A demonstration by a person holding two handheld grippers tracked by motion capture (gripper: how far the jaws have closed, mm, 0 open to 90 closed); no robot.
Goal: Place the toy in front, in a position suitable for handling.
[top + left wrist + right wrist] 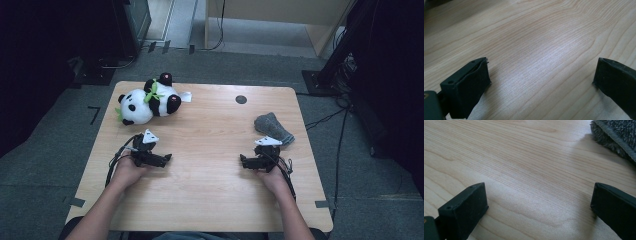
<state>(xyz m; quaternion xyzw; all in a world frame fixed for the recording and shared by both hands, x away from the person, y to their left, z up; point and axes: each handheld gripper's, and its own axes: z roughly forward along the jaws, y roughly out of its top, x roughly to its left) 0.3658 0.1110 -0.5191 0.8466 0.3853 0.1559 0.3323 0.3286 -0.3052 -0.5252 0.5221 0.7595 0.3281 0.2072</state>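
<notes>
Both forearms rest on the table's near half. The left gripper and right gripper point inward, jaws wide apart and empty. A grey sock lies near the right edge, just beyond the right gripper.

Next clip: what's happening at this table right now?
A person sits at a wooden table with a two-jaw gripper in each hand, both resting low on the tabletop. The left gripper and the right gripper point toward each other, jaws wide open with nothing between them. A plush panda lies at the far left, beyond the left gripper. A folded grey cloth lies just beyond the right gripper. Neither thing is touched.
</notes>
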